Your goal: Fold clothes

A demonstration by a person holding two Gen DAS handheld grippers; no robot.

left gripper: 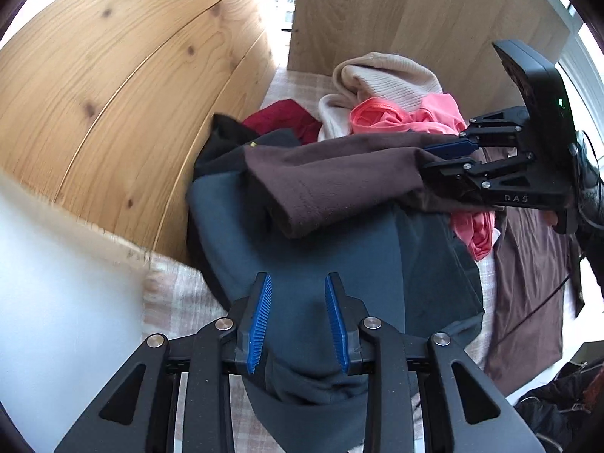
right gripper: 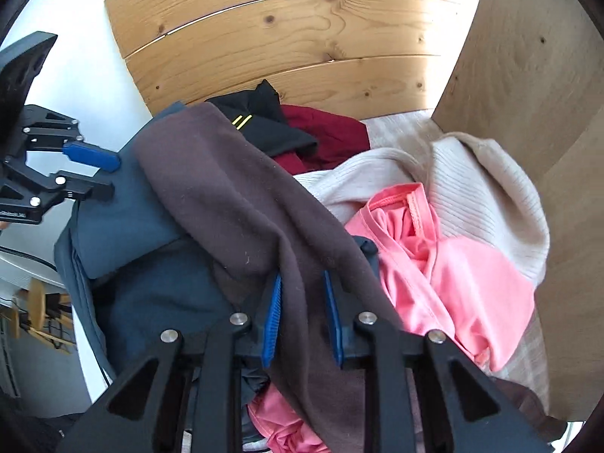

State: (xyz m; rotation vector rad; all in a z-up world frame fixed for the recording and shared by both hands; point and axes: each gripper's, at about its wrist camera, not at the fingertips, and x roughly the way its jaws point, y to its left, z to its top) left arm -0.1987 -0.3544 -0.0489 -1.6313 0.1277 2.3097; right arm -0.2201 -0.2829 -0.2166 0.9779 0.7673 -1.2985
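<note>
A brown fleece garment (left gripper: 339, 185) (right gripper: 234, 196) drapes across the clothes pile, on top of a dark blue garment (left gripper: 321, 249) (right gripper: 158, 294). My right gripper (right gripper: 302, 294) is shut on the brown garment, whose cloth runs between the blue pads. The left wrist view shows that gripper (left gripper: 449, 156) at the right, pinching the brown cloth's end. My left gripper (left gripper: 298, 302) has the dark blue garment bunched between its fingers and looks shut on it. From the right wrist view it (right gripper: 111, 176) sits at the blue garment's left edge.
A pink top (right gripper: 453, 275), a beige ribbed sweater (right gripper: 472, 181), a dark red garment (right gripper: 328, 132) and a black garment (right gripper: 260, 120) lie in the pile. A slatted wooden board (right gripper: 302, 45) and a wooden panel (right gripper: 528, 75) close in the checked sheet (left gripper: 177, 294).
</note>
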